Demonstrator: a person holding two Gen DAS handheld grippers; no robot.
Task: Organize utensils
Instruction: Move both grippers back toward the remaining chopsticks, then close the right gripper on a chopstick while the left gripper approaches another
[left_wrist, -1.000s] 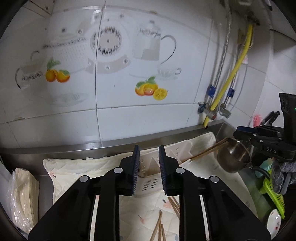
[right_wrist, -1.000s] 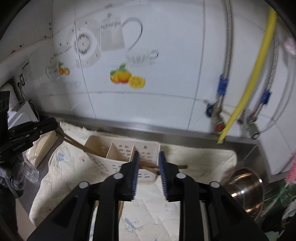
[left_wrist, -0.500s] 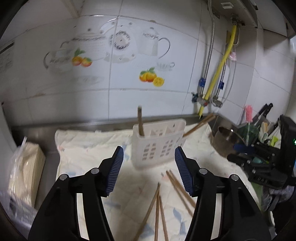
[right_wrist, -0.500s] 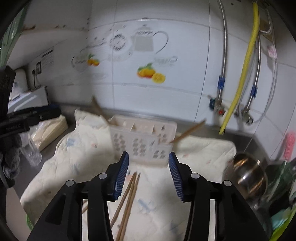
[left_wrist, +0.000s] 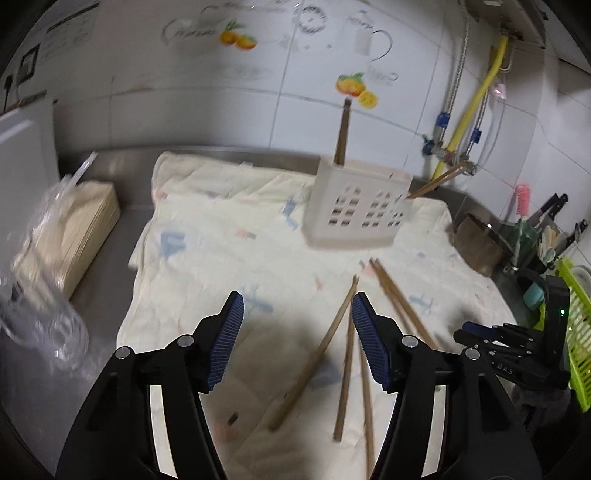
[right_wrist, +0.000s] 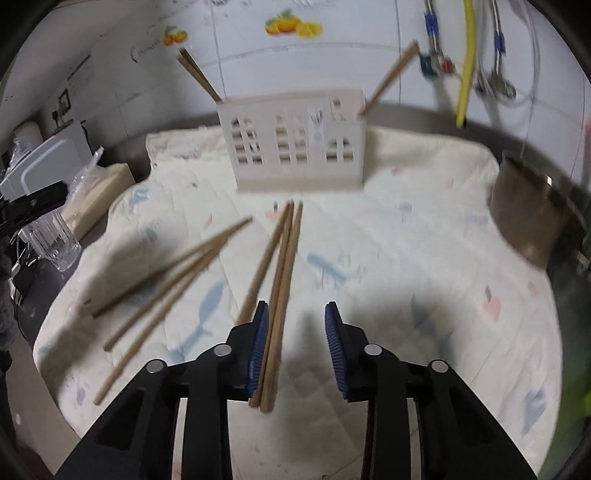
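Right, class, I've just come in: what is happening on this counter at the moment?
A person with tongs in each hand is sorting chopsticks into a white holder, which already has some. Loose ones lie on the cloth. The right tongs are closing around a bundle without pressing it. The left tongs are opening above another group, holding nothing.

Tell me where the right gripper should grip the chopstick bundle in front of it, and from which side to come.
Grip the chopstick bundle at its near end, coming down from above. The sticks lie flat on the cloth, pointing towards the holder, so the pads should close across them. The right gripper is closing, its left pad beside them, nothing pinched yet.
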